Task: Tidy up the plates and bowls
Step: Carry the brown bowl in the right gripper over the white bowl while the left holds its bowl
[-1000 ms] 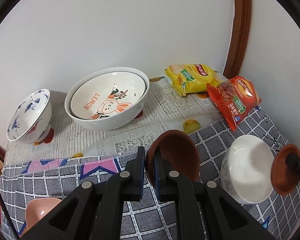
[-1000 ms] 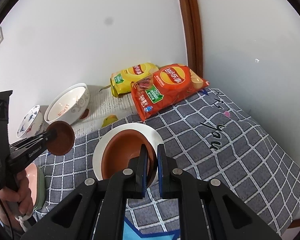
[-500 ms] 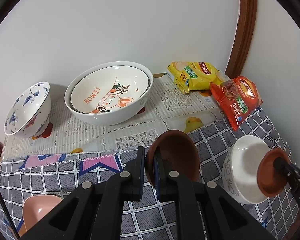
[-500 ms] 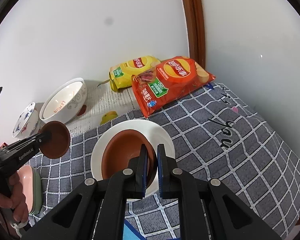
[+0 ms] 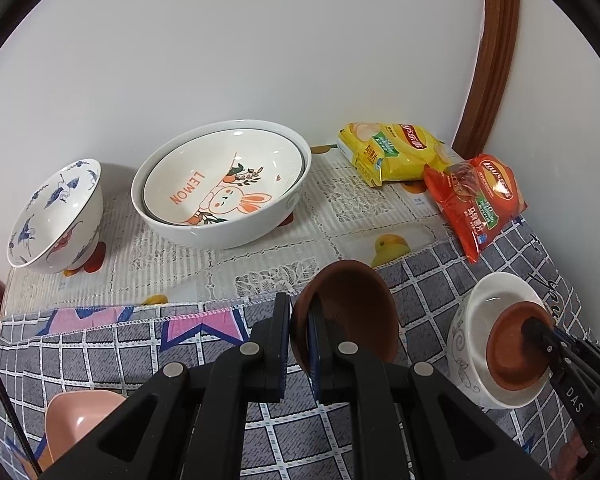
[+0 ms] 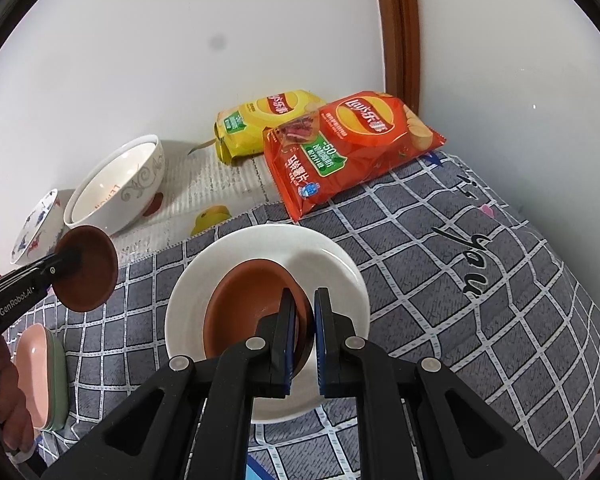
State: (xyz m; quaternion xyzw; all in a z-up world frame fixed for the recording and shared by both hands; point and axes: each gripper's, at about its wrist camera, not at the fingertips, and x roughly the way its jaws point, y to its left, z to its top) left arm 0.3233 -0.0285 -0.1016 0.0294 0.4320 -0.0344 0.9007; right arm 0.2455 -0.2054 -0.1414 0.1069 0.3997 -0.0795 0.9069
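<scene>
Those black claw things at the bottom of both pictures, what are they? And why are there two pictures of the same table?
They are grabbing tools, not a robot. A person holds one in each hand, and each tool has a small camera looking along its two fingers. So one picture comes from the left gripper and the other from the right gripper.

Each tool pinches the rim of a small brown dish. The left brown dish is held up above the checked cloth. The right brown dish sits low inside a white bowl, still pinched.

On the table you can also see a big bowl with a rabbit and the word LEMON, a blue-patterned bowl, a pink dish, and a yellow chip bag and a red chip bag.
</scene>
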